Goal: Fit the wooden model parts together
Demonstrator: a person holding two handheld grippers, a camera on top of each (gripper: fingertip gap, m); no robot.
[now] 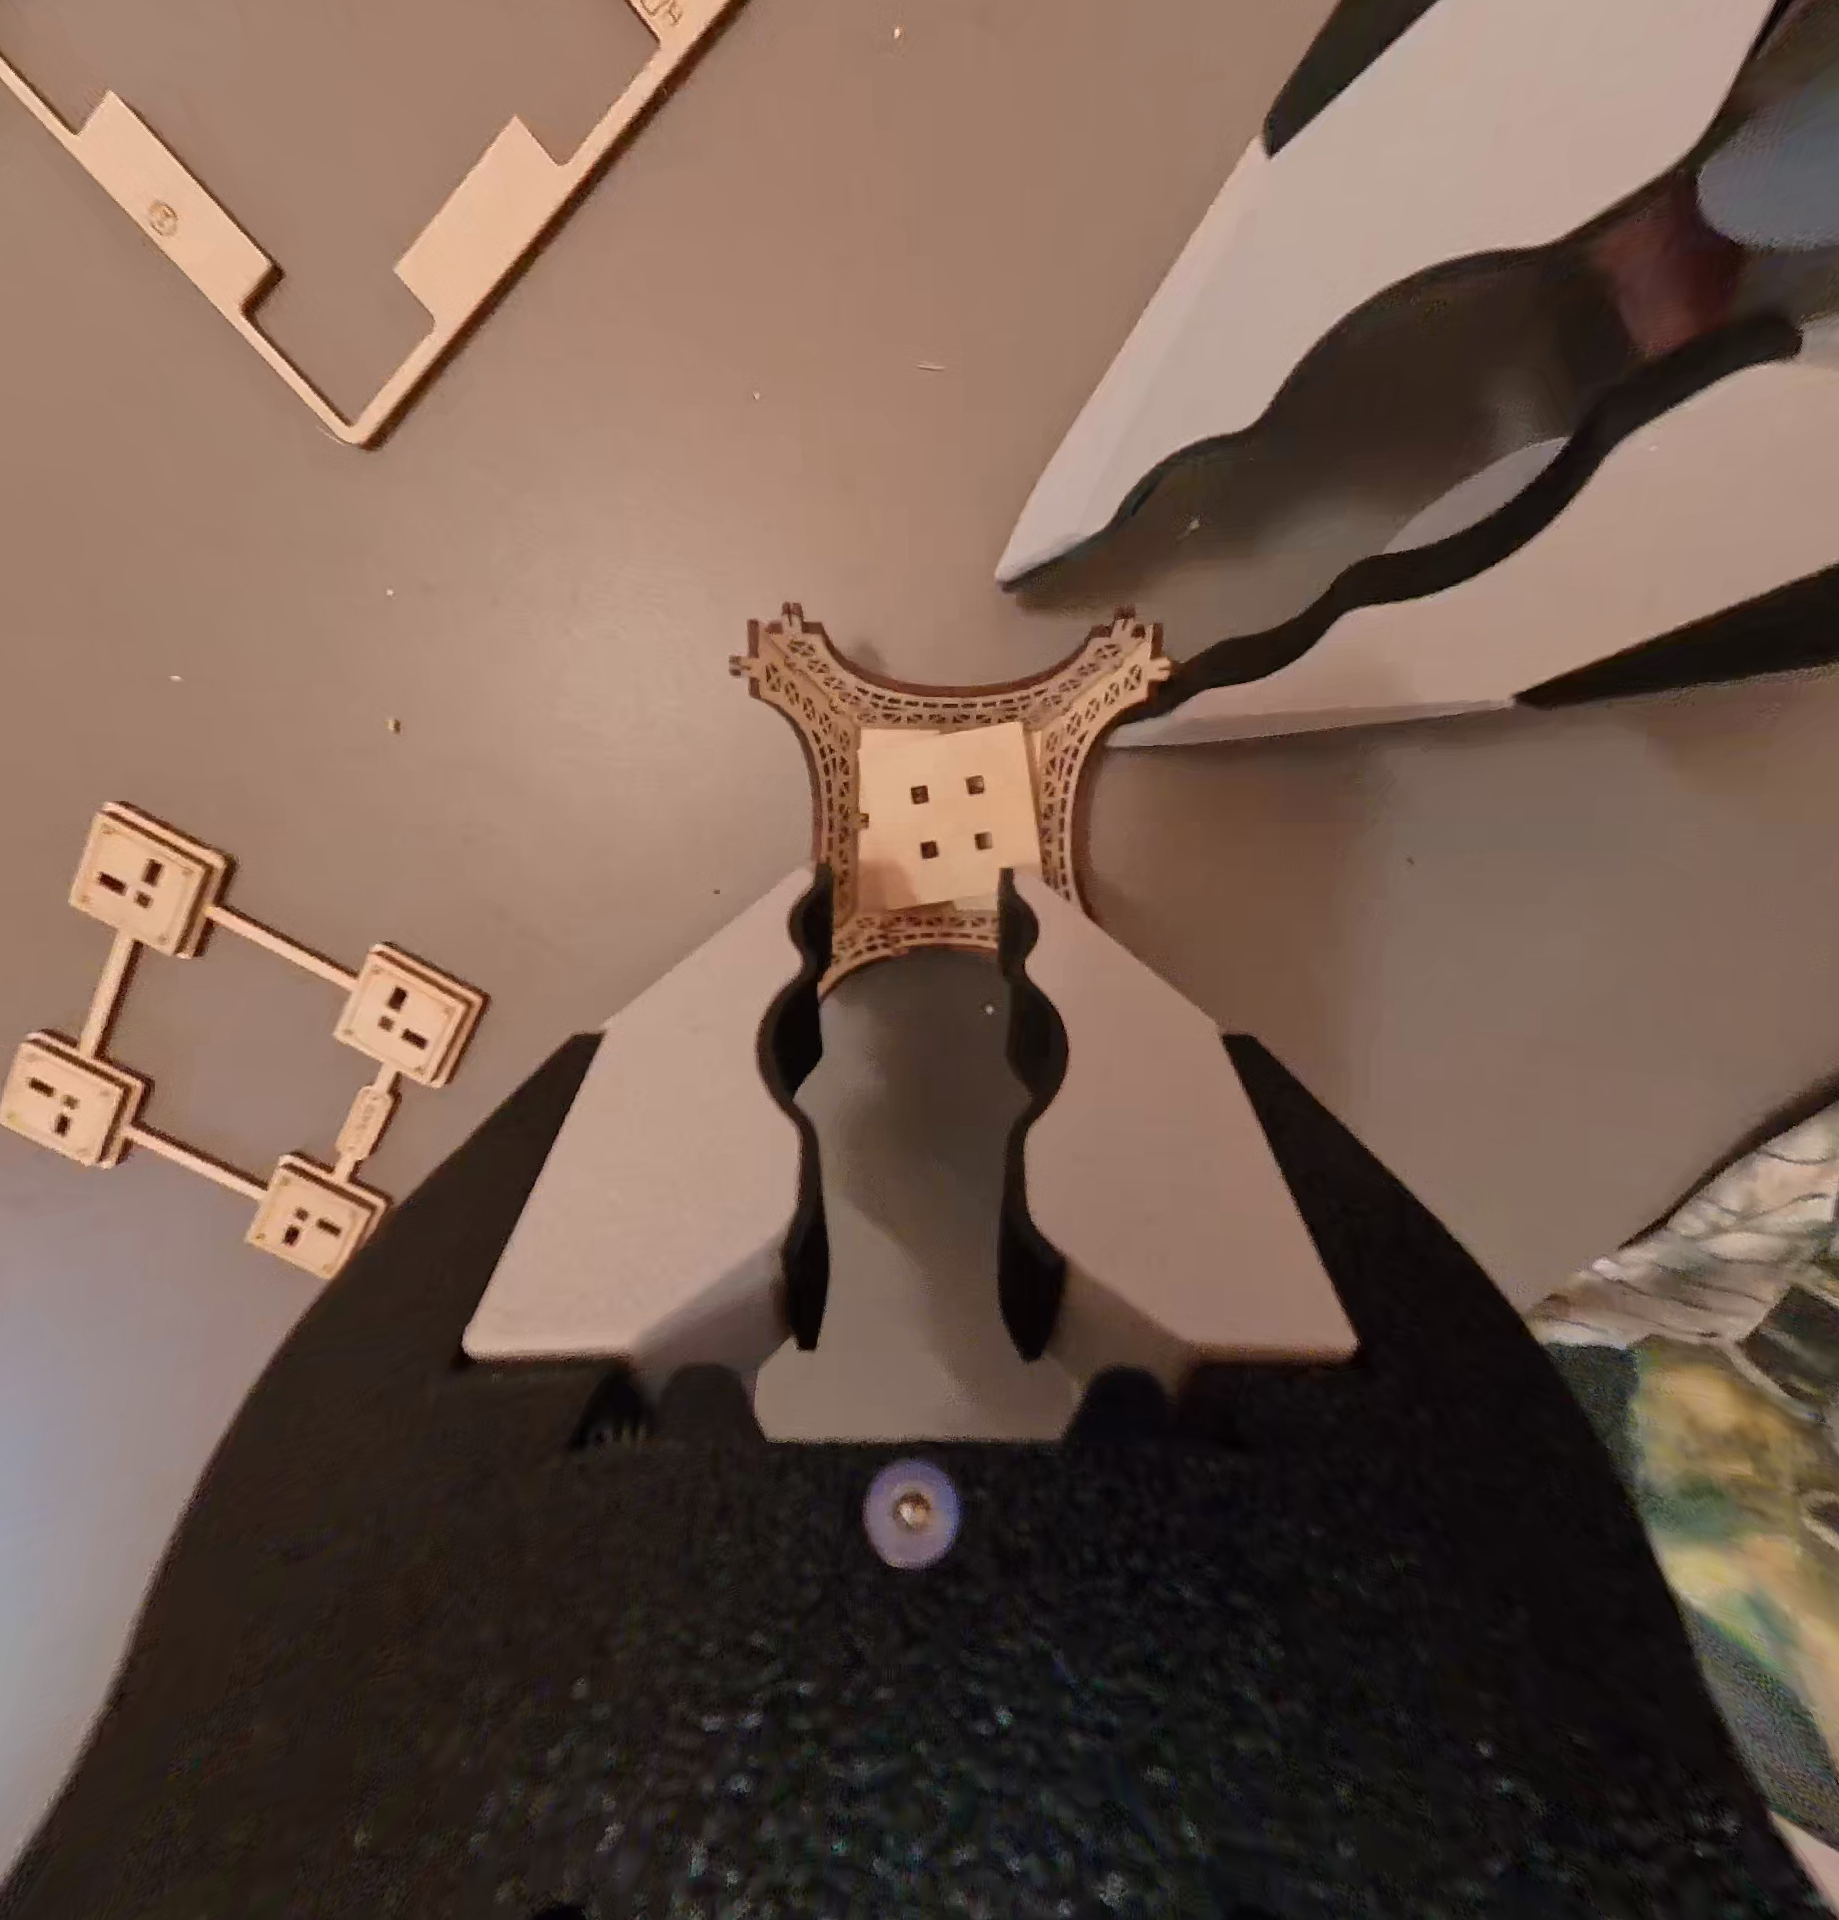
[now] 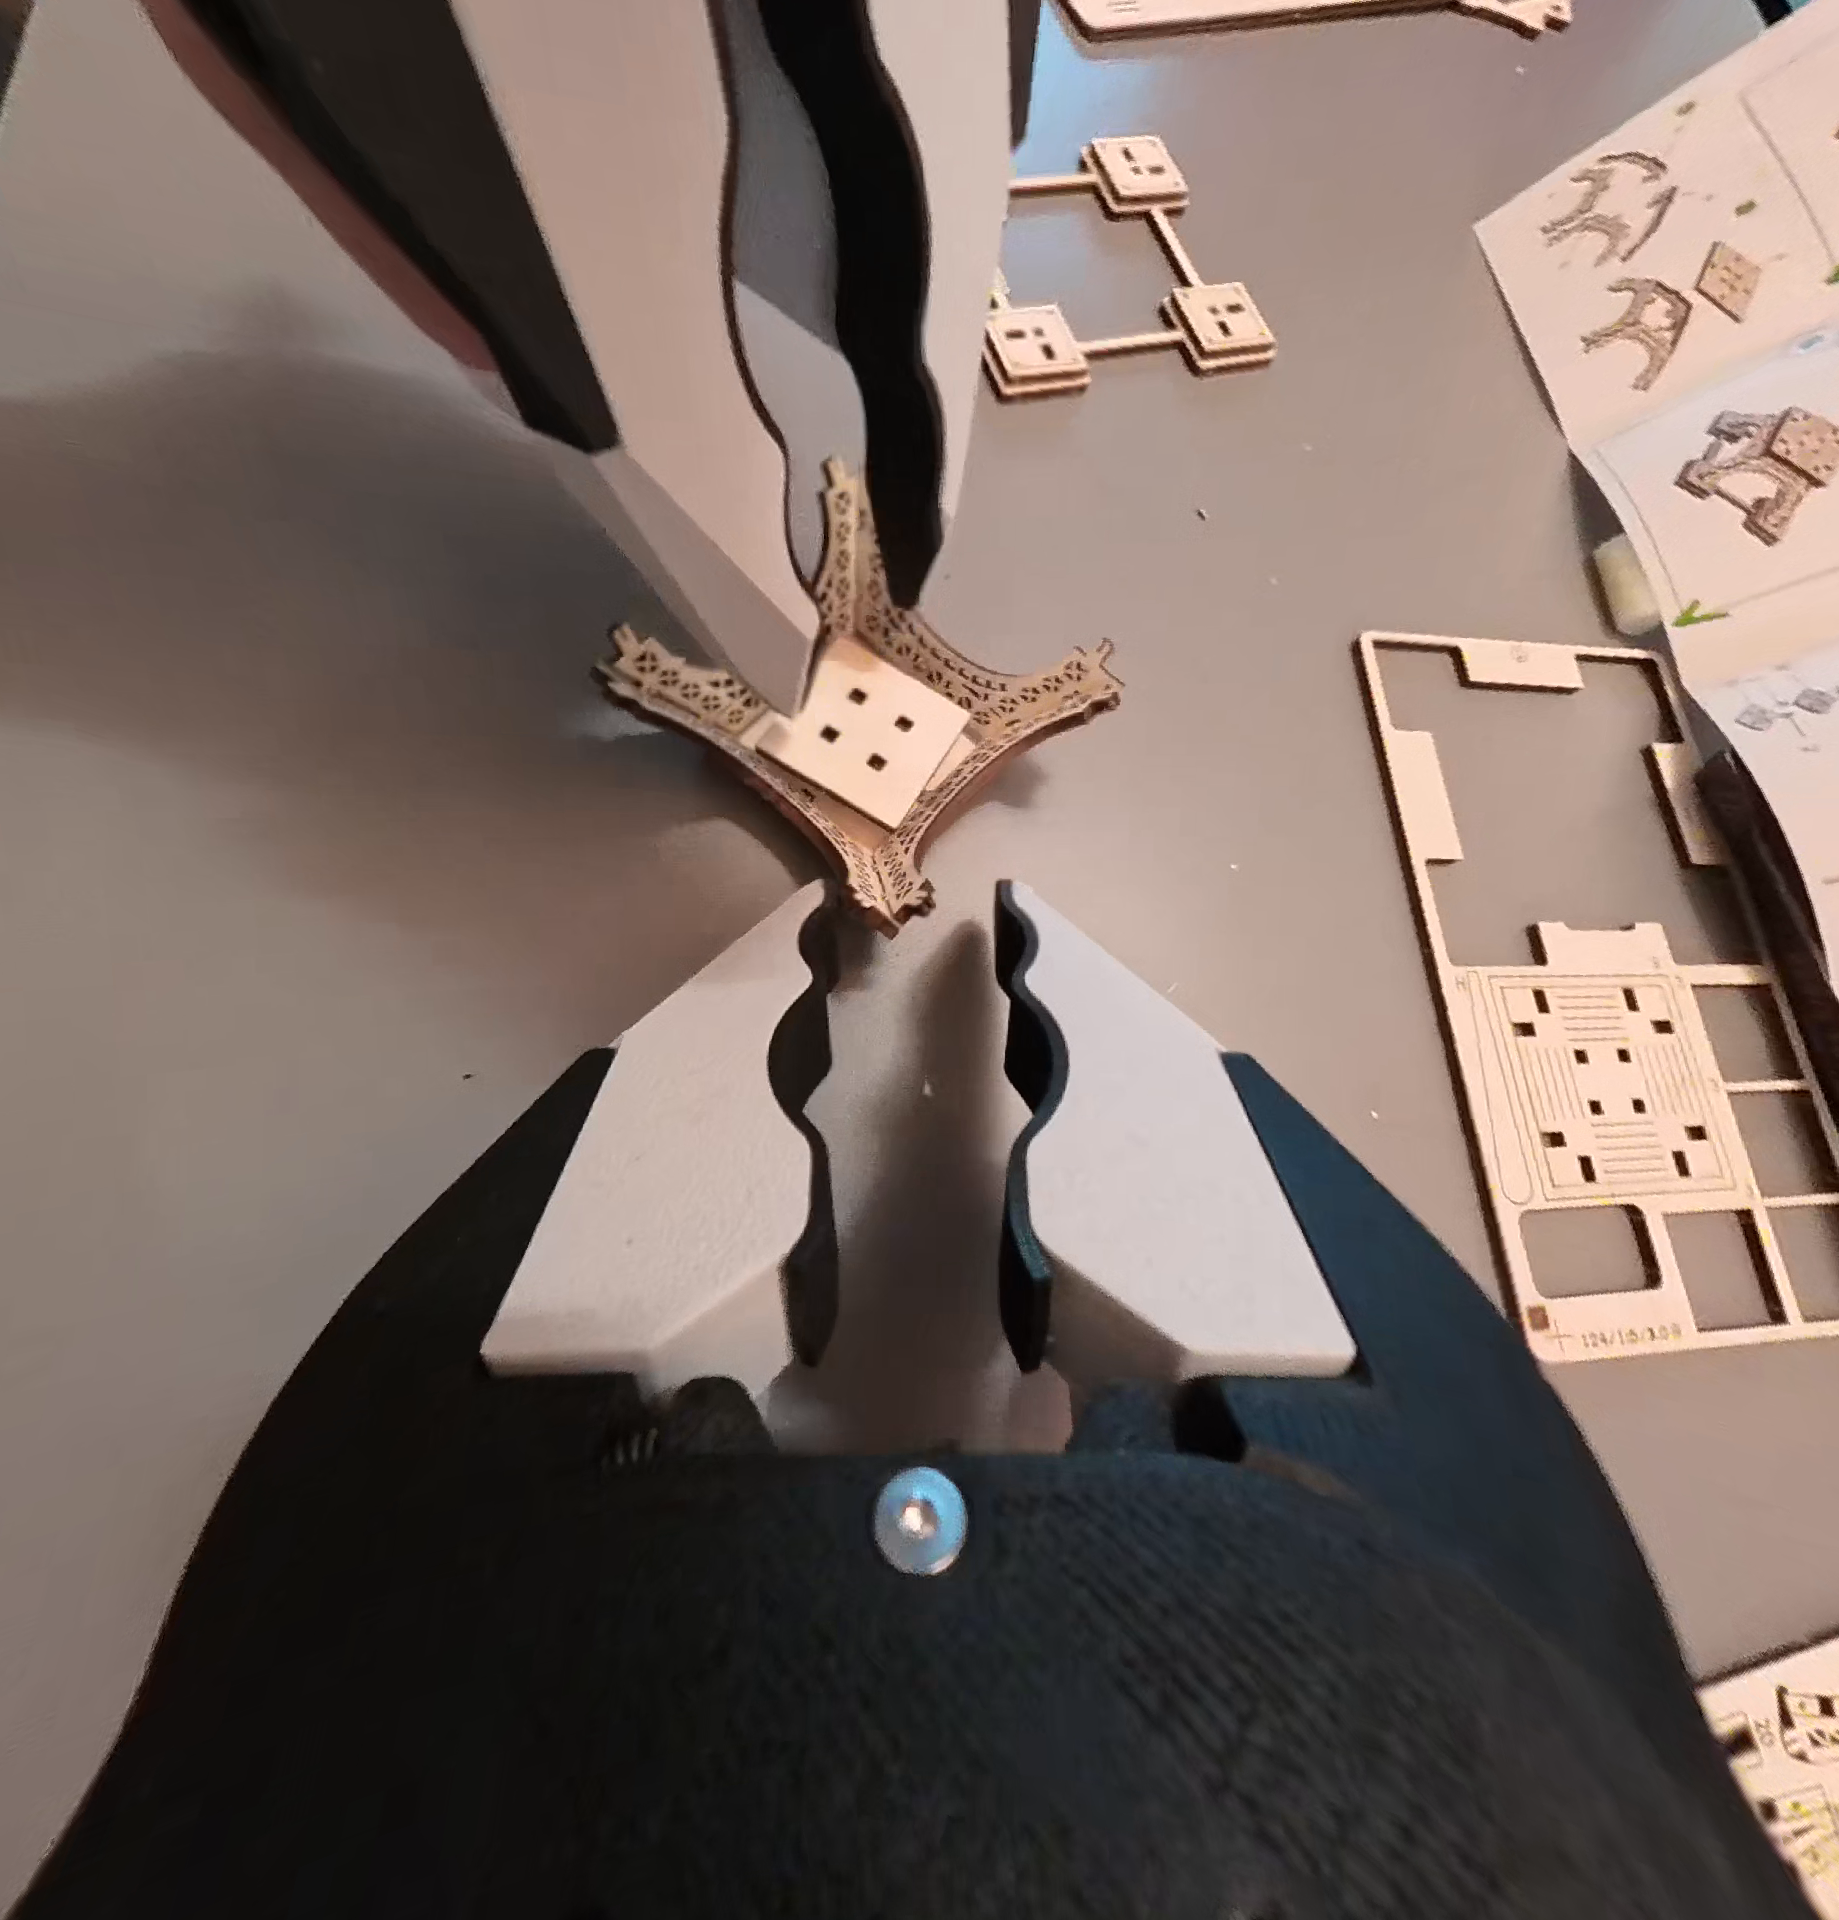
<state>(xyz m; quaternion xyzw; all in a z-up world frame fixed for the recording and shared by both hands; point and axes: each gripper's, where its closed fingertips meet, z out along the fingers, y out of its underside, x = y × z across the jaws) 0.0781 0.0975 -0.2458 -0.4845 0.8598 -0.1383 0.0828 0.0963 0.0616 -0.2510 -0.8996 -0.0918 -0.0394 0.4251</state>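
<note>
The wooden tower base (image 1: 941, 805) stands on the grey table: four lattice legs around a square plate with four holes. My left gripper (image 1: 915, 883) is shut on its near side, and the arch there spans from pad to pad. In the right wrist view the left gripper (image 2: 853, 613) comes down from the top onto the tower base (image 2: 863, 738), with one leg rising between its fingers. My right gripper (image 2: 910, 894) is open and empty, and the nearest leg tip lies just off its left fingertip. In the left wrist view the right gripper (image 1: 1091, 634) sits at the far right leg.
A wooden frame with four square feet (image 1: 240, 1039) lies left of the left gripper; it also shows in the right wrist view (image 2: 1133, 270). An emptied sheet frame (image 1: 271, 208) lies far left. A part sheet (image 2: 1621, 987) and instruction pages (image 2: 1725, 364) lie at the right. A patterned cloth (image 1: 1725, 1403) lies nearby. My hands' fingertips stand some 5 centimeters from each other.
</note>
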